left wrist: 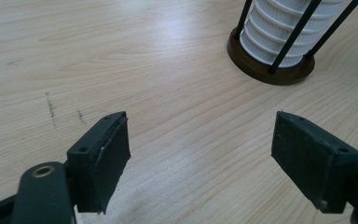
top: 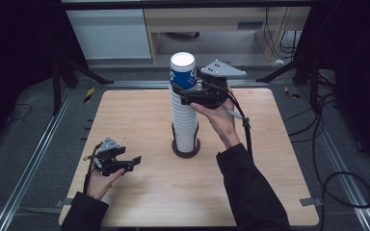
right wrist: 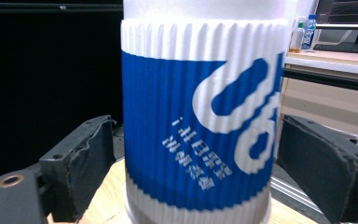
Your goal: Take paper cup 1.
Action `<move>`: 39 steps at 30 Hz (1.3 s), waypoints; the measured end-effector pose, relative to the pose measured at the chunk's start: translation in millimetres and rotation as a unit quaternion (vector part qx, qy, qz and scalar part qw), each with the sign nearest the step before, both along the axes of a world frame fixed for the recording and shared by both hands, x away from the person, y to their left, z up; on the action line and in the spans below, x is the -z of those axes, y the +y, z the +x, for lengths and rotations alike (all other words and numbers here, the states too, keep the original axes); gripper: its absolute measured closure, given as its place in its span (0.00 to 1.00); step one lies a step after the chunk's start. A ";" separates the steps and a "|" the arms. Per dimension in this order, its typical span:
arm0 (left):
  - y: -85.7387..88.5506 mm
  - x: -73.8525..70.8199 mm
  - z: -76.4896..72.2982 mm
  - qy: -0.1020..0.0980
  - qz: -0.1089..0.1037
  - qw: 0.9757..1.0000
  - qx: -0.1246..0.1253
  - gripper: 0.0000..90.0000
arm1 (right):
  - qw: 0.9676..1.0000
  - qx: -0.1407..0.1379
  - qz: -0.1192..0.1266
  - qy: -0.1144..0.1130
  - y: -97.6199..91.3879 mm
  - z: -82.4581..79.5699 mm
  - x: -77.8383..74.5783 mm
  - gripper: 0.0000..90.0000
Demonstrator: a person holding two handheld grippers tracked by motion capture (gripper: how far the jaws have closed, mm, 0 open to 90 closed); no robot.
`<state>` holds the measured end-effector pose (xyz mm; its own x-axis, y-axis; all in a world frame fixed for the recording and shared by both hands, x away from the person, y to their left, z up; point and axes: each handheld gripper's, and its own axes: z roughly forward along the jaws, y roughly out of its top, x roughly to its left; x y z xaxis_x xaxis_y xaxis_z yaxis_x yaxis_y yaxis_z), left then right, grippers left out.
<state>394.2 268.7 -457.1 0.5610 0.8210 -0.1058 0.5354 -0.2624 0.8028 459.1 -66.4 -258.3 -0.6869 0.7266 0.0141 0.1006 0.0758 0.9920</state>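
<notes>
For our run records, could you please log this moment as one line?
right gripper: open, fingers either side of top cup, gaps visible | left gripper: open, over table | cup stack: upright in holder

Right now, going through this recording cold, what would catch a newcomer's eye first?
The tall stack of white ribbed paper cups at the table's middle, standing in a round dark holder with thin black rods. Its top cup, blue with white lettering, sits between the right tool's jaws; in the right gripper view a gap shows at each pad, so it is not yet gripped. The left tool rests open, low over the pale wooden table near its left edge.
</notes>
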 end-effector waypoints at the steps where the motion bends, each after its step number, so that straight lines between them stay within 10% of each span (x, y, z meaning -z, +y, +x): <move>1: -0.2 0.2 0.1 0.000 0.000 1.000 0.001 0.21 | 1.000 0.001 0.001 0.000 2.0 1.4 0.5 0.13; 19: -2.1 1.3 0.2 0.004 0.002 1.000 0.005 0.21 | 1.000 0.004 -0.008 0.007 12.4 12.8 4.4 0.21; 39: -2.0 0.4 -0.5 0.003 0.002 1.000 0.004 0.21 | 1.000 -0.004 -0.004 -0.022 12.3 8.8 -35.6 0.23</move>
